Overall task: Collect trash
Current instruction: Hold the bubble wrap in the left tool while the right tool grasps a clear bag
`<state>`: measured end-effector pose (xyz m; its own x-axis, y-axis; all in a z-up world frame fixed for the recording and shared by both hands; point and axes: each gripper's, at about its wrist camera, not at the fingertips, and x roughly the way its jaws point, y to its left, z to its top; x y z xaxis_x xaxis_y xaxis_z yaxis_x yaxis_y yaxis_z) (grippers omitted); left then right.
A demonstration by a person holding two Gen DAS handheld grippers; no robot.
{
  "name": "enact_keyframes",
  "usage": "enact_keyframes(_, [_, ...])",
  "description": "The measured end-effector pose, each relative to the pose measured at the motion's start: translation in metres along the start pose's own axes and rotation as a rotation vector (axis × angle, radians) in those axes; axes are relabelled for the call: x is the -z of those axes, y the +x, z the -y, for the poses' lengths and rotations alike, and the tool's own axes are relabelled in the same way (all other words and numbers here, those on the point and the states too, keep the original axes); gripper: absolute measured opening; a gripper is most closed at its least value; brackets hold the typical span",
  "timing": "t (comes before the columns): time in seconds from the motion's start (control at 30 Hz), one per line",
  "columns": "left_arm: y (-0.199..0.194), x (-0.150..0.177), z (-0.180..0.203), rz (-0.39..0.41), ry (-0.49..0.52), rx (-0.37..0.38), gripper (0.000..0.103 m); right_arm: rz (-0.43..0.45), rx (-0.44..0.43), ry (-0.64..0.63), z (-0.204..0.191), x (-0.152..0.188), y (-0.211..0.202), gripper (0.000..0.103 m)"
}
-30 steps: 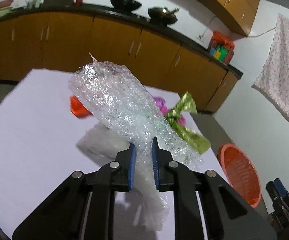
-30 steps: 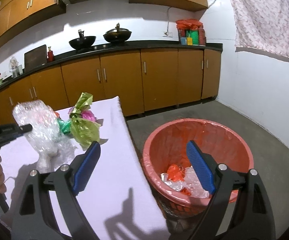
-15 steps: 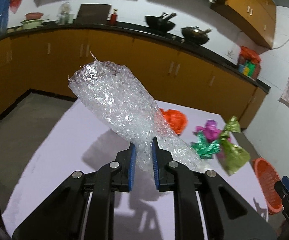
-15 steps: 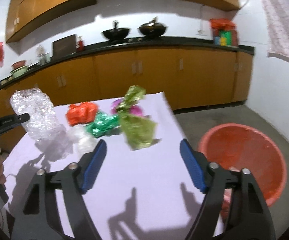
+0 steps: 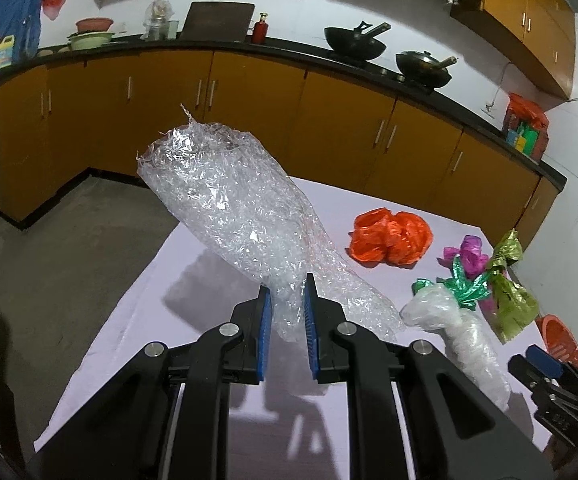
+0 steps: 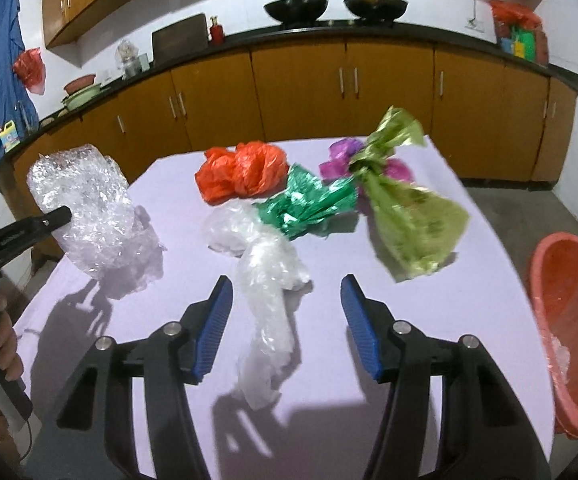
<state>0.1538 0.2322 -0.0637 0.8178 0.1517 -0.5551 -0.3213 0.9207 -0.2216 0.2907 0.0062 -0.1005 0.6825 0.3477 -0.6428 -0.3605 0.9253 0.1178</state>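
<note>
My left gripper is shut on a big wad of clear crinkled plastic, held up over the left part of the lilac table. The same plastic wad shows at the left of the right wrist view. My right gripper hangs over a white plastic bag lying on the table; its jaws are closing, the bag lies between them, and the pads stand apart from it. Beyond lie an orange bag, a green foil wrapper, an olive bag and a purple scrap.
An orange bin stands on the floor off the table's right edge, with clear plastic inside. Yellow kitchen cabinets with a black counter run behind the table. A person's hand grips the left tool's handle.
Both views swung left, from the bin towards the table. The right gripper came over the white bag and its jaws narrowed. The left gripper kept its hold on the clear plastic.
</note>
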Motion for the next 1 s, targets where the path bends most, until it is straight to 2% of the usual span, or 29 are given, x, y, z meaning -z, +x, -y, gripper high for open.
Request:
enact_keyframes(0.1, [0.002,0.000,-0.006,-0.004,-0.004,-0.003,0.015,-0.030,0.000,-0.003,-0.001,0.000,0.012,0.055])
enact_keyframes(0.27, [0.004,0.002,-0.006,-0.011,-0.007,-0.003,0.015,-0.081,-0.005,0.003,0.001,0.005,0.026,0.045])
enact_keyframes(0.33, [0.004,0.002,-0.006,-0.014,-0.007,0.000,0.015,-0.101,-0.012,0.000,0.002,0.007,0.029,0.030])
enact_keyframes(0.43, [0.006,0.003,-0.004,-0.022,-0.006,0.009,0.016,-0.106,-0.014,-0.010,0.002,0.009,0.029,0.016])
enact_keyframes(0.63, [0.004,0.005,0.006,-0.026,0.010,0.030,0.016,-0.063,-0.028,-0.017,0.002,0.009,0.011,0.010])
enact_keyframes(1.0, [-0.005,0.006,0.037,-0.019,0.052,0.098,0.015,0.054,-0.028,0.044,0.023,0.004,-0.043,0.009])
